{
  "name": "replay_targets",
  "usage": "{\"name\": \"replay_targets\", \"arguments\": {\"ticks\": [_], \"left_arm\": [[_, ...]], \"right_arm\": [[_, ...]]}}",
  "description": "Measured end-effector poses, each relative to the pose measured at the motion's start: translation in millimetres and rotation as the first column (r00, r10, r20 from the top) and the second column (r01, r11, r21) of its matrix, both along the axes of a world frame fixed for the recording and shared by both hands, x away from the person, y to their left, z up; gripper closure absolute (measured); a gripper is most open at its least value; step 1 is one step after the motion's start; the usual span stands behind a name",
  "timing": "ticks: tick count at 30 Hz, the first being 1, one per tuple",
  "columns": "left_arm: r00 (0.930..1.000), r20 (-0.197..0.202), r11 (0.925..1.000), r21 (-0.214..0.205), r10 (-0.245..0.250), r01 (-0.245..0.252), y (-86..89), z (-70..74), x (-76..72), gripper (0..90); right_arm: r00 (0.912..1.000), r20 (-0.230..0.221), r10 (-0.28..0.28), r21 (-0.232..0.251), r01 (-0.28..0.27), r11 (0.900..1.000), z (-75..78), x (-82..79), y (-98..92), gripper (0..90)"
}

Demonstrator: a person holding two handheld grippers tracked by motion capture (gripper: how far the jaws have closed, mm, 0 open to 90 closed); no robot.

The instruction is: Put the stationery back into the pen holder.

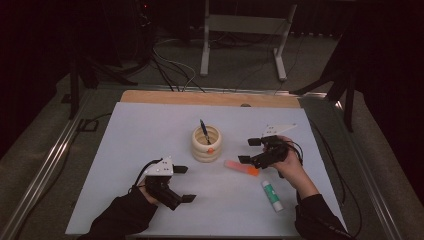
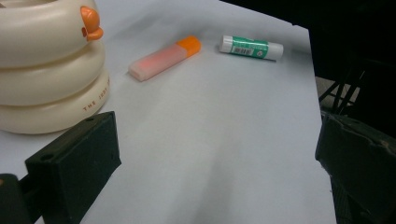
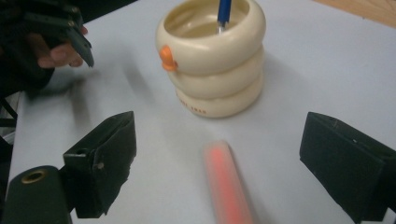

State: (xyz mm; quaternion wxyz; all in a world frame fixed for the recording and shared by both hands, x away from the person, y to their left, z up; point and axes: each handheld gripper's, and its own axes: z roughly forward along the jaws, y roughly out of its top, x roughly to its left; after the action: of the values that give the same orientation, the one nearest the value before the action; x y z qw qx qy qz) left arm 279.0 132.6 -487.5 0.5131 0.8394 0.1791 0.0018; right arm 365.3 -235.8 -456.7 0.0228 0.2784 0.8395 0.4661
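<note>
Right gripper [image 1: 248, 150] hangs just above the orange highlighter [image 1: 241, 167], jaws spread wide, nothing between the pads yet. In the right gripper view the highlighter [image 3: 226, 186] lies on the sheet between the two black jaws, long axis running away from the camera toward the cream ringed pen holder [image 3: 212, 60]. It sits right of the worktop's middle, closer to the near edge than the far one, just beside the holder [image 1: 206, 144] on its right. A blue pen [image 1: 203, 131] already stands in the holder. A green-and-white glue stick [image 1: 272, 195] lies nearer the near-right corner, apart from the highlighter.

Step in hand, as I judge it: grasp the highlighter. To do it well, lower until the pads bracket the barrel across its width, around mid-length, then close; keep the jaw tips just off the white sheet so they don't scrape it, and keep clear of the holder's wall.

Pose: right forearm comes in from the near-right corner, hand angled toward the worktop's middle, gripper tilted forward and down. Left gripper [image 1: 184, 184] rests low near the near-left part of the worktop, jaws wide apart and empty, pointing toward the holder and highlighter.
</note>
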Motion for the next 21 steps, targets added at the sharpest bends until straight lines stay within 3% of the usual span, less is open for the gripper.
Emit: {"name": "replay_targets", "arguments": {"ticks": [7, 10, 14, 16, 21], "left_arm": [[1.0, -0.002, 1.0, 0.002, 0.001, -0.001, -0.3, -0.9, 0.4, 0.3], [1.0, -0.001, 1.0, -0.002, -0.001, 0.001, -0.4, -0.5, 0.2, 0.3], [1.0, -0.003, 1.0, -0.002, -0.003, 0.003, -0.5, -0.8, 0.3, 0.3], [1.0, -0.003, 1.0, 0.001, -0.002, 0.002, -0.7, -0.9, 0.4, 0.3], [1.0, -0.004, 1.0, -0.001, -0.006, 0.006, -0.9, -0.9, 0.2, 0.3]], "right_arm": [[0.9985, 0.012, 0.052, 0.009, -0.053, 0.9986, -10.2, -2.4, -7.8, 12.8], [0.998, -0.006, 0.063, -0.012, -0.063, 0.9979, -13.5, -4.1, -9.5, 14.4], [0.998, 0.048, 0.041, -0.1, -0.036, 0.9943, -18.7, -11.0, -8.7, 15.0], [0.998, 0.026, 0.059, -0.101, -0.056, 0.9933, -21.9, -12.4, -9.2, 15.1], [0.9977, 0.021, 0.065, -0.128, -0.062, 0.9899, -29.8, -15.2, -11.3, 19.8]]}}
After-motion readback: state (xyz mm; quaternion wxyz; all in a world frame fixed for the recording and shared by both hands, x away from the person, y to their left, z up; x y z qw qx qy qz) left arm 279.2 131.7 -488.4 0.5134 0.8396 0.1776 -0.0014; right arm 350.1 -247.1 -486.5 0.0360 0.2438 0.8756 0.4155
